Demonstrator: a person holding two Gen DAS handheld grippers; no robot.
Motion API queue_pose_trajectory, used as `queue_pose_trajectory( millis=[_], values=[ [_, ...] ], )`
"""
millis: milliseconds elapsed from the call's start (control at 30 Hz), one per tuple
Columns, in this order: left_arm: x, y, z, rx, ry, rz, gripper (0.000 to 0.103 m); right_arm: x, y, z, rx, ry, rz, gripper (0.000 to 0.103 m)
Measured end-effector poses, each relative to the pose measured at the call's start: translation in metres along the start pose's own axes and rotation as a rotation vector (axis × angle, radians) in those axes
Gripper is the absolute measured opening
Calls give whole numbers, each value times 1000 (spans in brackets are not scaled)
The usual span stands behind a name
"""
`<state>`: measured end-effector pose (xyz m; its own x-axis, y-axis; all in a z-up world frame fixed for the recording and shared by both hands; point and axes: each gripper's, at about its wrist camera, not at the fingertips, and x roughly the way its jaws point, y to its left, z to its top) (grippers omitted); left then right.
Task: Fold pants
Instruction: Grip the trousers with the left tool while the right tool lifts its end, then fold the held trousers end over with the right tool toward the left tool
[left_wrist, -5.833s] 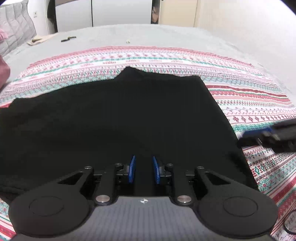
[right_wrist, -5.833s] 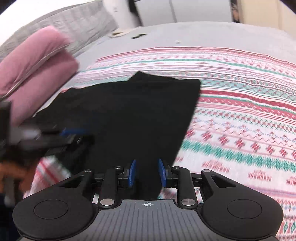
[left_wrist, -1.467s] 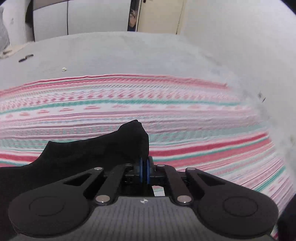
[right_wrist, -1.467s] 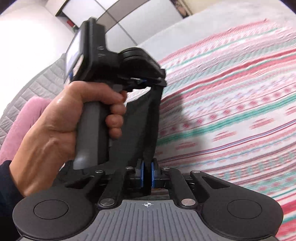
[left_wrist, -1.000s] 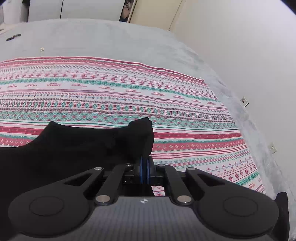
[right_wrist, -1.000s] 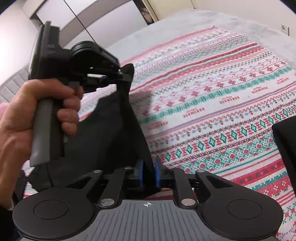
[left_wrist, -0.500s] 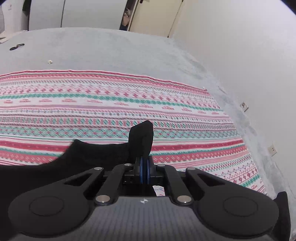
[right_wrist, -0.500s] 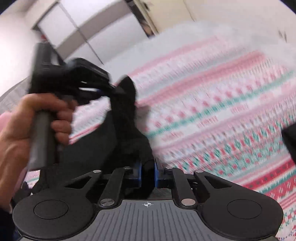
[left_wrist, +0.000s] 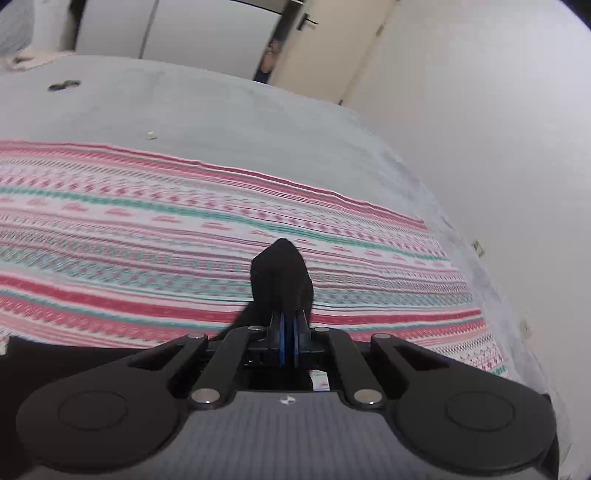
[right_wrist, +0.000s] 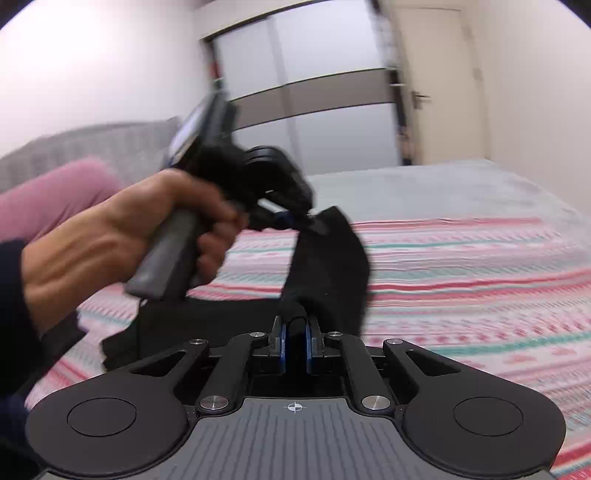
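Observation:
The black pants (left_wrist: 282, 275) hang lifted over the striped bedspread. My left gripper (left_wrist: 287, 345) is shut on one corner of the cloth, which pokes up between its blue pads. My right gripper (right_wrist: 294, 345) is shut on another part of the pants (right_wrist: 328, 266). In the right wrist view the left gripper (right_wrist: 295, 221), held in a hand, pinches the upper corner of the same cloth. The rest of the pants droops down to the bed at the lower left (right_wrist: 192, 325).
A red, green and white patterned bedspread (left_wrist: 147, 229) covers the grey bed (left_wrist: 221, 110). A pink pillow (right_wrist: 55, 195) lies at the left by a grey headboard. A white wall (left_wrist: 498, 129) runs along the right. A small dark object (left_wrist: 62, 85) lies far back.
Both grippers have closed on the pants and lifted them off the bed. Over the last second both views tilted upward and the cloth rose higher, with the left gripper swinging nearer the right.

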<state>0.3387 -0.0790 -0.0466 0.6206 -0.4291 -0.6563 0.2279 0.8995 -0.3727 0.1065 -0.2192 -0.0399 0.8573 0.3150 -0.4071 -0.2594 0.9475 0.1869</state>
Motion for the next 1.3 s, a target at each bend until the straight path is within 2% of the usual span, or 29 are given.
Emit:
queue_pose_trajectory(
  millis=[167,300,367,467,567,600,667,767,867,967,1067,1300],
  values=[
    [-25,41,-4,-24,-31,19,33,21,47,-7,-123,14,68,9],
    [-52,84,-13,-82,-74,27,33,41,77,-11,-183,29,136,9],
    [-60,104,-17,-95,-86,60,33,51,94,-14,-216,28,167,9],
    [-66,132,-31,-60,-105,136,33,59,121,-25,-277,14,226,9],
    [-62,162,-33,-143,-52,141,33,73,136,-36,-293,35,267,9],
    [-61,164,-29,-132,-55,138,33,76,140,-39,-289,48,280,9],
    [-58,161,-26,-55,-68,177,33,84,150,-43,-302,56,290,9],
    [-56,165,-25,-61,-62,169,33,95,160,-45,-309,60,291,9],
    [-57,176,-31,-40,-57,203,33,103,170,-46,-293,78,301,9],
    [-61,188,-33,-66,-62,194,33,111,188,-59,-315,90,300,9],
    [-66,190,-36,-28,-69,224,33,113,194,-61,-322,88,305,9],
    [-60,202,-36,-23,-63,243,34,125,197,-54,-204,127,344,12]
  ],
)
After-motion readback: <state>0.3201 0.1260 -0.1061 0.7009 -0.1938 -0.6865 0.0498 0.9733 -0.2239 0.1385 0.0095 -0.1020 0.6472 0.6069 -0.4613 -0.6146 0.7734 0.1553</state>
